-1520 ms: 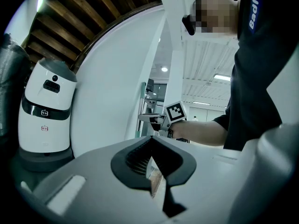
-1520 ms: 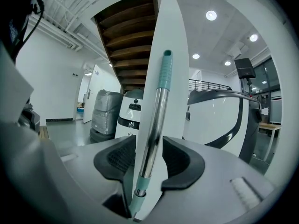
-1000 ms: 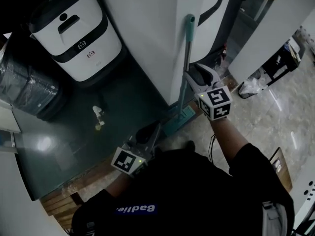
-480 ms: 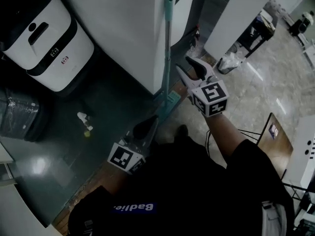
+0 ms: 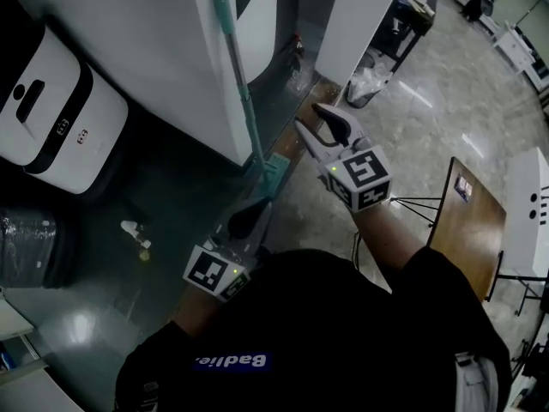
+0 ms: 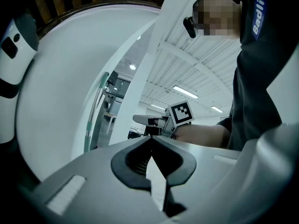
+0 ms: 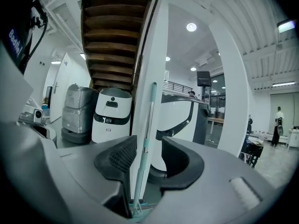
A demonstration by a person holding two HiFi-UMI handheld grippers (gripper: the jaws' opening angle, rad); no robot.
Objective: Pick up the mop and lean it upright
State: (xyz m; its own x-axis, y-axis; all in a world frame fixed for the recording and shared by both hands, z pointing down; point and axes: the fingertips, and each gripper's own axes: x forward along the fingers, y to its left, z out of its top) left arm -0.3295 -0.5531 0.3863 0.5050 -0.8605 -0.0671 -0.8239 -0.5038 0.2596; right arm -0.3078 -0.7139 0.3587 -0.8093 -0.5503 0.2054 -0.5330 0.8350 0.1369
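Mop (image 5: 240,84) leaning on white panel (image 5: 154,58) edge, right tool (image 5: 307,115) clear beside, jaws apart, just narrowing, empty, left tool (image 5: 257,209) closed

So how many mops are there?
1. The mop leans upright on the white pillar, its head at the pillar's foot. Others may be hidden behind the pillar.

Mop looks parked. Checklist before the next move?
1. Mop stands upright, its handle against the white wall: ok.
2. Mop head sits at the wall's foot: ok.
3. Right claw clear of the mop: ok. Its jaws are apart and have just been closing a little, with nothing between them.
4. Left claw empty, jaws together: ok.
5. Mop will stay put unsupported: cannot tell.
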